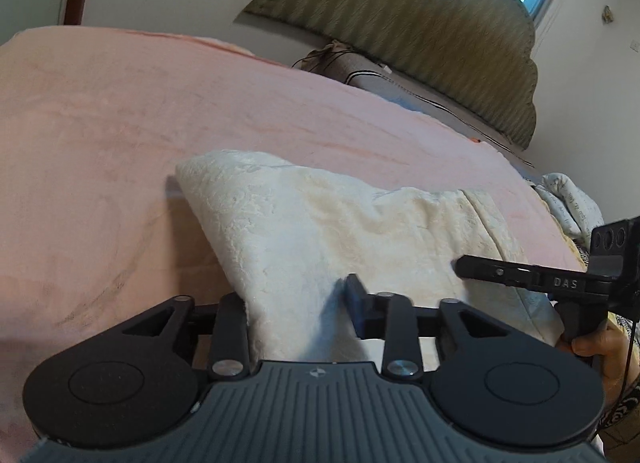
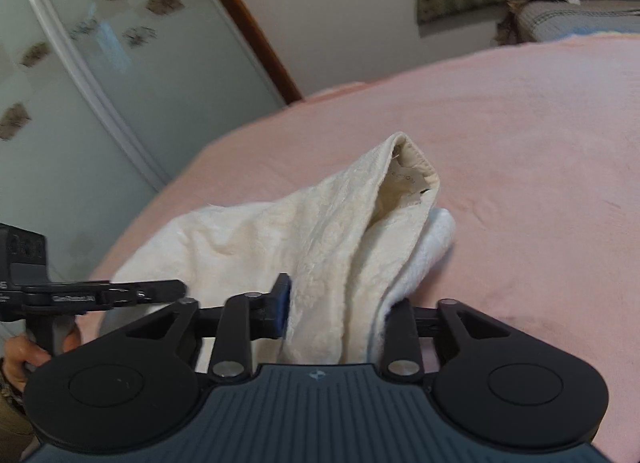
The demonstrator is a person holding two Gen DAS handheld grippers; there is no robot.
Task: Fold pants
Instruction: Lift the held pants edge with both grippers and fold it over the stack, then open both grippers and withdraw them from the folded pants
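The pants [image 1: 320, 219] are cream, textured fabric, lying bunched on the pink blanket [image 1: 120, 123]. In the left wrist view they run from the bed back between the fingers of my left gripper [image 1: 296, 303]. Its blue pad [image 1: 354, 303] stands beside the cloth without squeezing it, so the gripper is open. In the right wrist view the waistband end of the pants [image 2: 404, 179] rises in a peak and drapes through my right gripper [image 2: 340, 303]. That gripper is open too, and the cloth hides its right finger. Each gripper shows from the side in the other's view: right gripper [image 1: 464, 265], left gripper [image 2: 176, 289].
An olive scalloped headboard [image 1: 420, 31] and a grey striped pillow [image 1: 372, 75] stand at the bed's far end. A printed cloth [image 1: 568, 199] lies at the bed's right edge. A glass wardrobe door [image 2: 80, 83] with a brown frame is beyond the bed. A hand [image 2: 20, 355] holds the left gripper's handle.
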